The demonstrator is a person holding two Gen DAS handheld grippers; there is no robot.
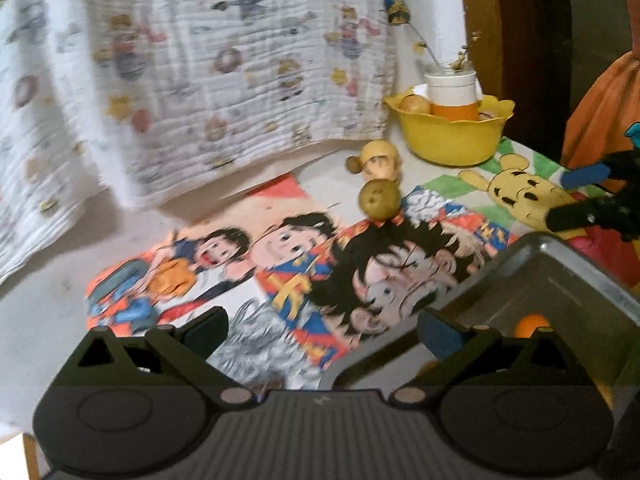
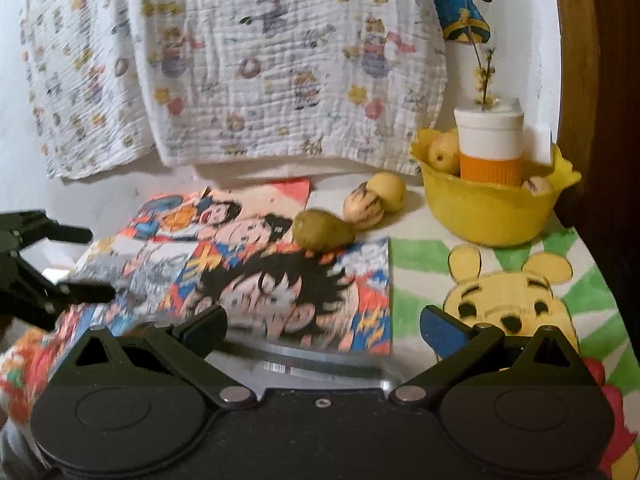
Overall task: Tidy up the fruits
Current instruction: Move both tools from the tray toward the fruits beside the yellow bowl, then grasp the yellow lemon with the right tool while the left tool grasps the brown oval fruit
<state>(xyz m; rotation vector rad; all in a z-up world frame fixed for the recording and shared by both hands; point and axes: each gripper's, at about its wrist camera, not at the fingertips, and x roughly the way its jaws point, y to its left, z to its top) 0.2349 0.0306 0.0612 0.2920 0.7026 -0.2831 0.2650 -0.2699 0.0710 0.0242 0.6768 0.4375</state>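
Observation:
A green pear (image 2: 323, 234) lies on the cartoon-print cloth; it also shows in the left wrist view (image 1: 378, 199). Behind it sit two pale yellow striped fruits (image 2: 365, 209) (image 1: 380, 161). A yellow bowl (image 2: 486, 216) (image 1: 450, 140) at the back right holds more fruit and an orange-and-white cup (image 2: 491, 146). A metal tray (image 1: 560, 276) holds an orange fruit (image 1: 532, 325). My left gripper (image 1: 322, 338) is open and empty beside the tray. My right gripper (image 2: 323, 330) is open and empty above the tray's edge (image 2: 304, 364).
A patterned white cloth (image 2: 240, 64) hangs at the back. A Winnie-the-Pooh mat (image 2: 512, 300) covers the right side. The right gripper appears in the left wrist view (image 1: 592, 196), and the left gripper in the right wrist view (image 2: 48, 264). A wooden post (image 1: 480, 20) stands behind the bowl.

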